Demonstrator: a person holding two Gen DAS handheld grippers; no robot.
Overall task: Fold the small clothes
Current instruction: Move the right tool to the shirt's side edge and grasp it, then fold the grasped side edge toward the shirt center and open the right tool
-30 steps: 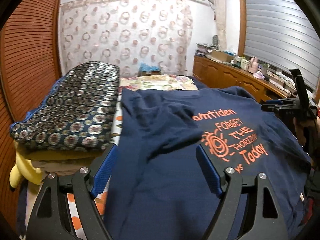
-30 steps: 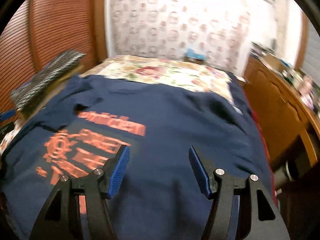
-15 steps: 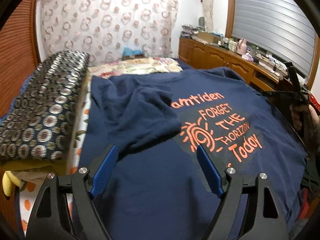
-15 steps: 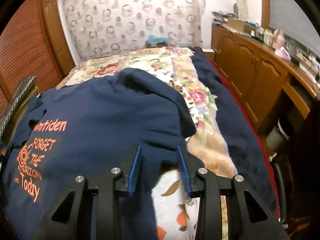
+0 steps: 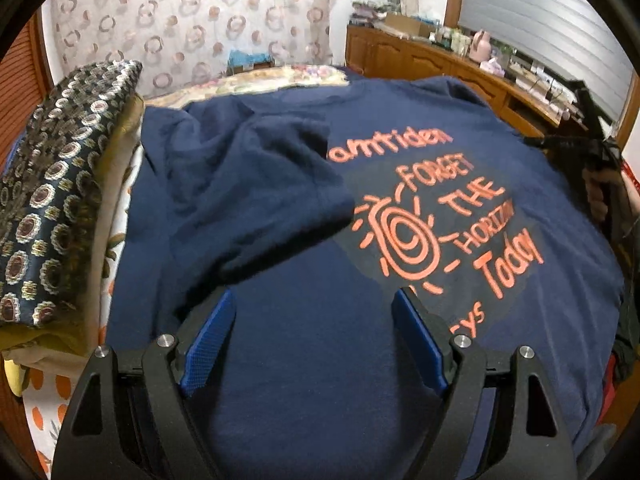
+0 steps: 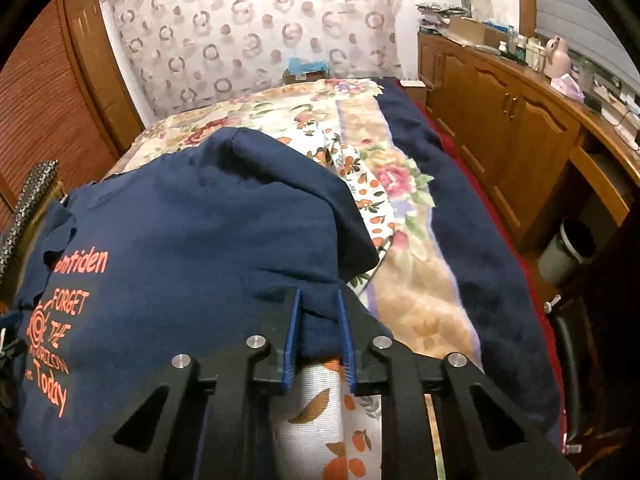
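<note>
Navy T-shirt (image 5: 304,360) with orange print lies spread on the bed, one sleeve folded in over its chest.

Its right side edge is pinched between the blue pads (image 6: 291,336) of the right gripper (image 6: 318,334), whose jaws stand narrow with a bunch of the cloth between them, raised a little above the floral bedsheet (image 6: 404,280). The left gripper (image 5: 316,344) hangs over the lower half of the shirt with its jaws spread wide and nothing between them. A patterned cushion (image 5: 60,200) sits on a stack just beside the shirt's left edge. Wooden cabinets (image 6: 516,128) run along the right wall, and a curtain (image 5: 192,20) with ring shapes hangs behind the bed.
</note>
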